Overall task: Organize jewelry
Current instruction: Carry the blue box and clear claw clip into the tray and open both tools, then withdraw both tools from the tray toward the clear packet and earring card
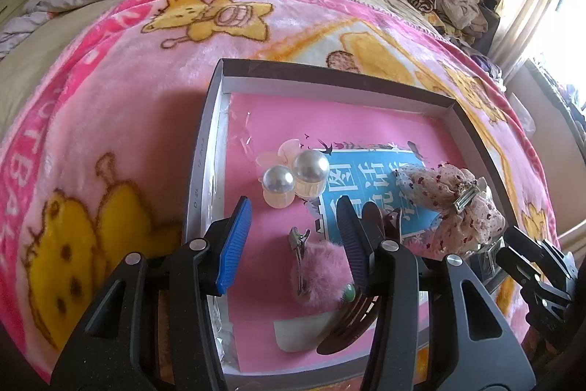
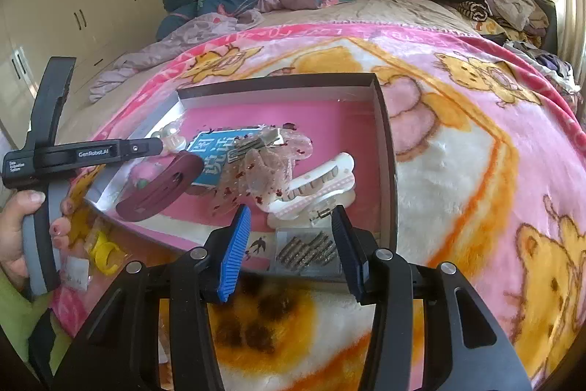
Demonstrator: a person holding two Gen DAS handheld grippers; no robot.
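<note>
Shallow box (image 1: 219,90), pink-lined, on a pink cartoon blanket (image 1: 110,134) spread over the bed.

Contents, seen from the left wrist view: two pearl-topped pieces (image 1: 293,176) far left, touching; pink fluffy hair clip (image 1: 318,272) near centre; floral fabric bow clip (image 1: 450,200) right, lying on a blue printed card (image 1: 366,185); dark maroon claw clip (image 1: 348,325) near edge, partly hidden.

Right wrist view adds: white claw clip (image 2: 318,185) just beside the bow; small packet of silver pieces (image 2: 307,250) in the near right corner.

Left gripper (image 1: 295,240): jaws apart, empty, over the fluffy clip.

Right gripper (image 2: 291,244): jaws apart, empty, above the packet.
</note>
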